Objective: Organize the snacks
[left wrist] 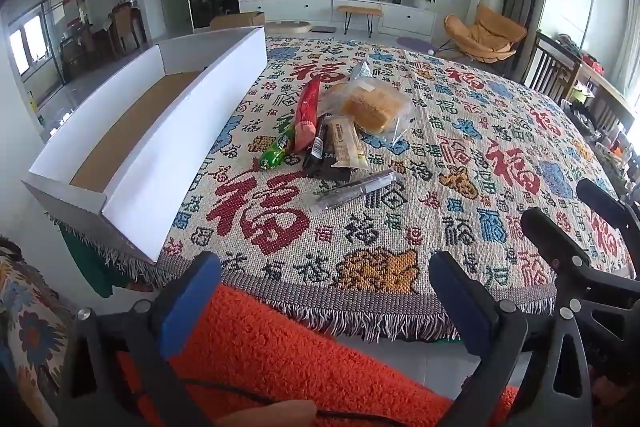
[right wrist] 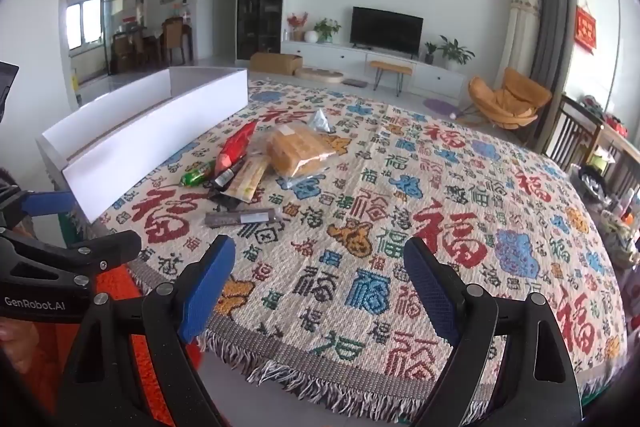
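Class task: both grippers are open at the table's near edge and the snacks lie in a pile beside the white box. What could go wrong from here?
1. The snack pile overlaps, so lifting the red packet may drag its neighbours.
2. The bagged bread is soft; a hard squeeze could crush it.
3. The white box overhangs the table's corner; a nudge might tip it.

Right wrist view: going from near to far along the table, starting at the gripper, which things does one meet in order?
Right gripper → dark flat snack bar → pale long wrapped snack → bagged yellow cake → silver packet → far edge of the patterned tablecloth.
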A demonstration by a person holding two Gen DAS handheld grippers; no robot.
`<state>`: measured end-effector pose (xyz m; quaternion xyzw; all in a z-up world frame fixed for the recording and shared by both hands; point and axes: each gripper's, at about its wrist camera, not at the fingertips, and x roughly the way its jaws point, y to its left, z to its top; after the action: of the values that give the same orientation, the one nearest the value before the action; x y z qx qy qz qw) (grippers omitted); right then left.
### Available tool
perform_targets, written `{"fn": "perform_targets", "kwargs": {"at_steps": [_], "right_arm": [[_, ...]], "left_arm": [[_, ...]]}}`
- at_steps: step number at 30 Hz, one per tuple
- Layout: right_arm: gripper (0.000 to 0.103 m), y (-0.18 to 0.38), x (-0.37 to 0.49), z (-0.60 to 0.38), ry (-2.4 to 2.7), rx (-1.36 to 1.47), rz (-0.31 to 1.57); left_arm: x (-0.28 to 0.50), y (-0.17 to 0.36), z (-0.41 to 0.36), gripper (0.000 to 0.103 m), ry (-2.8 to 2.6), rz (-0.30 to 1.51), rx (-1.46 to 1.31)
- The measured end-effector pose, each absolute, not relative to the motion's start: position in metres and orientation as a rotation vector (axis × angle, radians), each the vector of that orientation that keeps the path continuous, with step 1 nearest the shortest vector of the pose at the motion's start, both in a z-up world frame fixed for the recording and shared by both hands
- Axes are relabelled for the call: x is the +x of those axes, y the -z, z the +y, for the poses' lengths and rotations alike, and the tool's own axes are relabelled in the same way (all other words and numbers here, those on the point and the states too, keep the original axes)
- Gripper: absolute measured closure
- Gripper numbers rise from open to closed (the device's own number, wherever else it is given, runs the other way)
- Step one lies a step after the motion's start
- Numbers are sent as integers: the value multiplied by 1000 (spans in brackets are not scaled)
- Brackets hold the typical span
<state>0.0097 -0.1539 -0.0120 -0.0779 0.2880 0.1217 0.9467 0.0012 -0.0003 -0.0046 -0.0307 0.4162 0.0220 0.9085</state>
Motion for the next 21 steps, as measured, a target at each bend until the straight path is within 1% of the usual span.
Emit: {"fn": "perform_targets", "kwargs": {"at_steps": [21], "right_arm": [[14,12,8,-154,-252,-155,585]], "left_arm": [[1,5,-2,0,-43,863,-71]]}}
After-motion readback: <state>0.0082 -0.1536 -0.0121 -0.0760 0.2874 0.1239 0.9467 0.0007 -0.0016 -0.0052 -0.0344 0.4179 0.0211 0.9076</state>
